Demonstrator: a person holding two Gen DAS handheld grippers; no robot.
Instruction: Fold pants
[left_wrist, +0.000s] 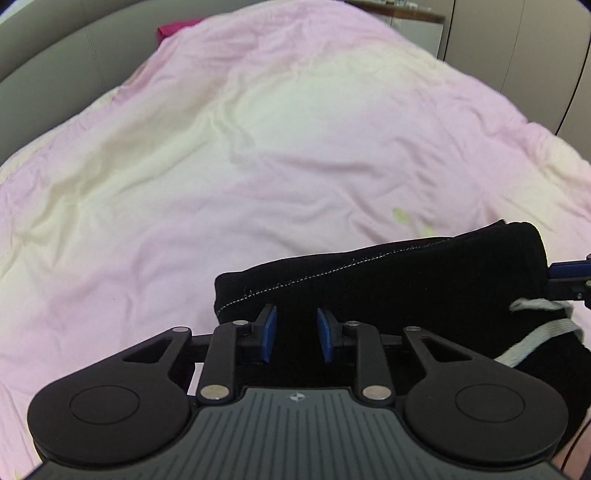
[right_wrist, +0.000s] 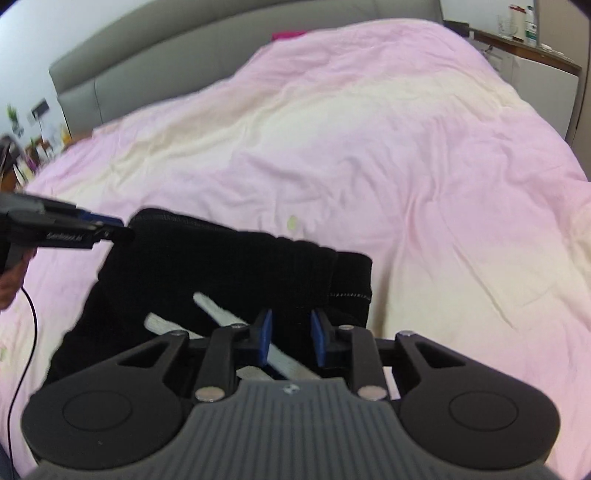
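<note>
Left wrist view: pink-and-cream rumpled duvet (left_wrist: 258, 155) covers bed, grey padded headboard (left_wrist: 74, 48) behind. Black knit pants with white drawstring (left_wrist: 388, 280) lie folded in bundle at near edge. Left gripper (left_wrist: 295, 334) over bundle, blue pads apart, gripping nothing.

Right wrist view: same pants (right_wrist: 229, 266) just ahead. Right gripper (right_wrist: 291, 338) fingers apart, above waistband cord. Fabric looks soft, limp, light; best pinched at folded edge or hem corners.
</note>
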